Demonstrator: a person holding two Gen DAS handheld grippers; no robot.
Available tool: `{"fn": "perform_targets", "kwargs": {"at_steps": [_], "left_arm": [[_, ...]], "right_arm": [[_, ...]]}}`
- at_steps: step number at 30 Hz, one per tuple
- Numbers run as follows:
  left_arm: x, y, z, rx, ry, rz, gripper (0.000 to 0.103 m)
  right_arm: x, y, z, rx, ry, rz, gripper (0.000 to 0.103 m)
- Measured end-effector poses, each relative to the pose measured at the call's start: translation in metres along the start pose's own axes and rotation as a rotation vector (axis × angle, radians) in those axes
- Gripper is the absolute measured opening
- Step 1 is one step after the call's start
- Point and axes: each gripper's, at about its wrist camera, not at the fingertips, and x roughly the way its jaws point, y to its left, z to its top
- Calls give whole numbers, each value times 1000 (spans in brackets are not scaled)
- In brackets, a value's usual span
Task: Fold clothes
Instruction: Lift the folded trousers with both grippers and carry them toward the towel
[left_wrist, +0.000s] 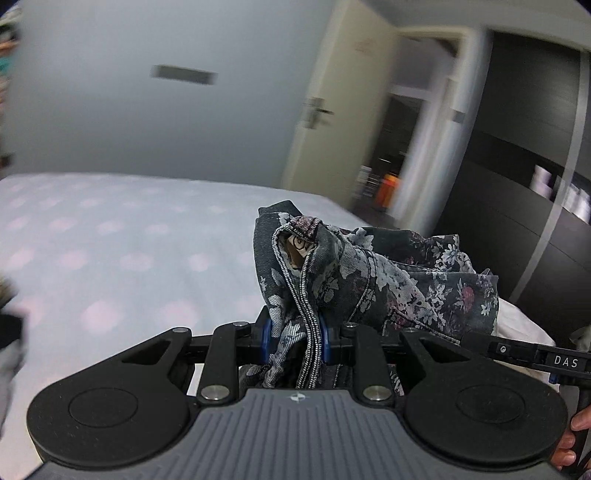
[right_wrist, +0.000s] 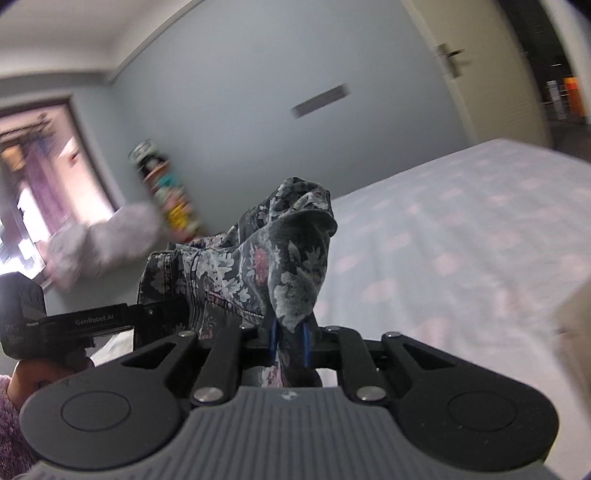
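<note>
- Left wrist: pale dotted bedspread (left_wrist: 110, 251) fills the ground, door (left_wrist: 332, 110) ajar beyond; left gripper (left_wrist: 295, 343) clenched on the floral garment (left_wrist: 388, 280), bunched above the jaws — soft, floppy denim-like cloth, best pinched at seams.
- Right wrist: grey wall (right_wrist: 240, 92), window (right_wrist: 40, 177) at left; right gripper (right_wrist: 290, 347) clamps that garment's other end, held off the bed.

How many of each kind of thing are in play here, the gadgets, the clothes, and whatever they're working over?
Black handheld two-finger grippers: 2 (left gripper, right gripper)
Dark floral-print denim garment, clamped by both: 1
Bed with pale dotted cover: 1
Total: 4
</note>
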Motion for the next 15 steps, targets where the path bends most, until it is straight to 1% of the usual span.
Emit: {"fn": "perform_targets", "kwargs": {"at_steps": [2, 6, 10, 15], "left_arm": [[25, -29, 18, 57, 7, -60, 22], [70, -83, 42, 139, 27, -175, 22], [115, -139, 58, 221, 56, -282, 22], [164, -210, 70, 320, 97, -396, 22]], "right_arm": [[-22, -19, 10, 22, -44, -50, 15], [-68, -57, 30, 58, -128, -158, 15], [-110, -93, 44, 115, -183, -257, 15], [-158, -132, 50, 176, -252, -379, 15]]}}
